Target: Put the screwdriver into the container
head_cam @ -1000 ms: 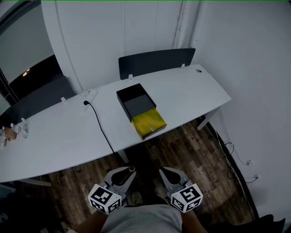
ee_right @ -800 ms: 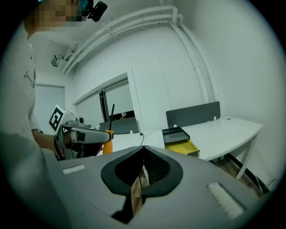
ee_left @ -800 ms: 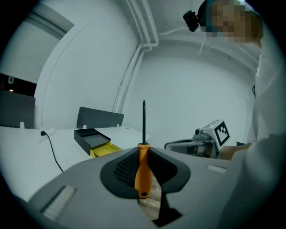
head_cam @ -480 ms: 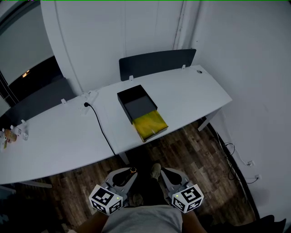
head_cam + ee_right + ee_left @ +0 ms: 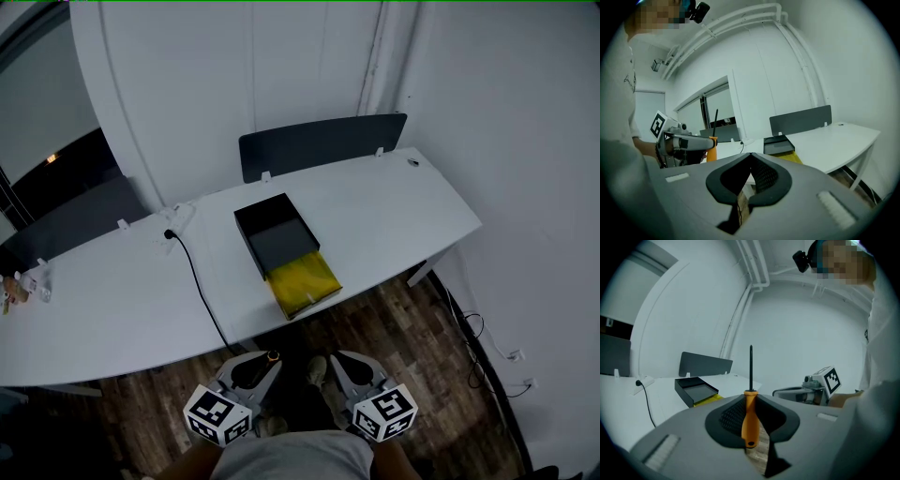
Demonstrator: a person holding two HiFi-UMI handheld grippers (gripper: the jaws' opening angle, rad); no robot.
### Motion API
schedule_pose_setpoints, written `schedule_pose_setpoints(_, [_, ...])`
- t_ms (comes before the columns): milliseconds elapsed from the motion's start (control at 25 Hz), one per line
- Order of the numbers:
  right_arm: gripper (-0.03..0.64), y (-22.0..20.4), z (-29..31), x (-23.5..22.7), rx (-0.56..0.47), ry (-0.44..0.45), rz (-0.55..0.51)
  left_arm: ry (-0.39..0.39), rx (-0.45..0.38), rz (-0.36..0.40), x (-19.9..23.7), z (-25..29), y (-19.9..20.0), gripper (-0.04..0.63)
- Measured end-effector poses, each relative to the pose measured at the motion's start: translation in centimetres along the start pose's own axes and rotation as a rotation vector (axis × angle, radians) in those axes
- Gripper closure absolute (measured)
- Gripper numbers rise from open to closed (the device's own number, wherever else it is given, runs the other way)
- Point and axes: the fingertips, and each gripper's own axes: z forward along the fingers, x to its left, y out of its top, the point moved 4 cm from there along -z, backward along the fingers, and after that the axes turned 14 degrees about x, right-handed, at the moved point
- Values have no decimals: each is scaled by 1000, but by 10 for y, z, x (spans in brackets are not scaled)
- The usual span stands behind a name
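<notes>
White desk (image 5: 394, 202) and container (image 5: 281, 246) nearer than before, left claw (image 5: 750, 403) gripping upright screwdriver (image 5: 750, 425), right claw (image 5: 751, 157) closed, empty.

Floor (image 5: 394, 319) open up to desk (image 5: 394, 206) edge. Container (image 5: 281, 246) top open; yellow sheet (image 5: 302, 283) in front, cable (image 5: 194, 274) to left, panel (image 5: 319, 145) behind.

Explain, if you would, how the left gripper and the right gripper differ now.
The left gripper clamps the screwdriver by its orange handle, shaft upright; the right gripper holds nothing. The handle holds the left gripper's jaws apart, while the right gripper's jaws meet. Both are grey, carry a marker cube and sit side by side short of the table.
</notes>
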Motion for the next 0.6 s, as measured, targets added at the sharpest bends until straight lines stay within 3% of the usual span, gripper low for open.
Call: schedule_pose_setpoints(600, [601,68,88,-102,25,86,-25,64,6,-65,73,99,61,528])
